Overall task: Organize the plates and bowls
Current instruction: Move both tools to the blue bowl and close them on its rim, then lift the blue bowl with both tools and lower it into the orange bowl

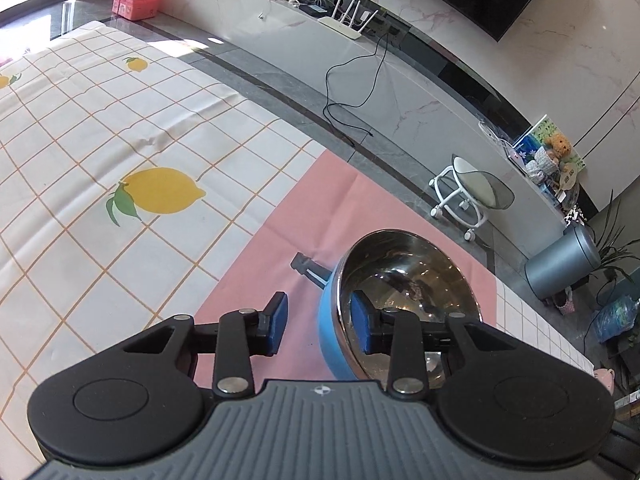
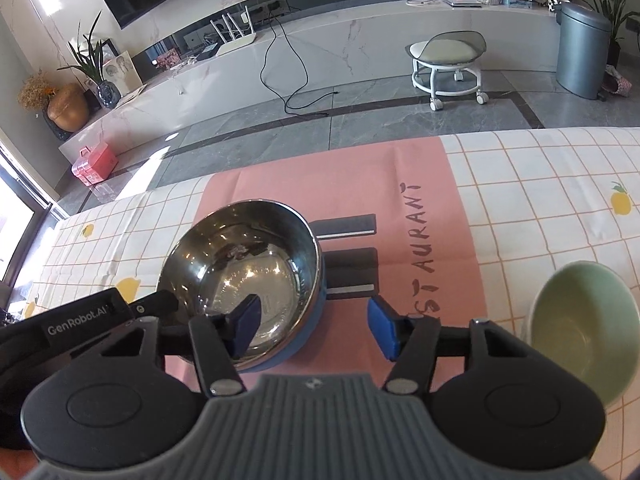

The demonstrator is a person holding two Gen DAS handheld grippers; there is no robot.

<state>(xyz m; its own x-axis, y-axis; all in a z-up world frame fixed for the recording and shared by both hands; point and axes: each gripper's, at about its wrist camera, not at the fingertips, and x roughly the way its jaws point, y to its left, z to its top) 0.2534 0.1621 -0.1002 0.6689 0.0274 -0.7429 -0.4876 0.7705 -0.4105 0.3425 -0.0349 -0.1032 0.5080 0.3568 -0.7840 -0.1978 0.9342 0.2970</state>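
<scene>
- A steel bowl (image 2: pixel 244 276) with a blue outside stands on a pink mat (image 2: pixel 420 168) on the counter (image 2: pixel 540 184); nothing lies in it.
- A pale green bowl (image 2: pixel 580 328) stands on the checked lemon cloth (image 1: pixel 120 128) to the right, also bare inside.
- The mat reads "RESTAURANT" in part; the left tool's body, seen from the right wrist, reads "GenRobot.AI".
- The left tool (image 1: pixel 320 324) straddles the steel bowl's rim, one pad inside and one outside; whether the pads press it cannot be told.
- The right tool (image 2: pixel 314 328) straddles the opposite rim, its outer pad clear of the wall: released.
</scene>
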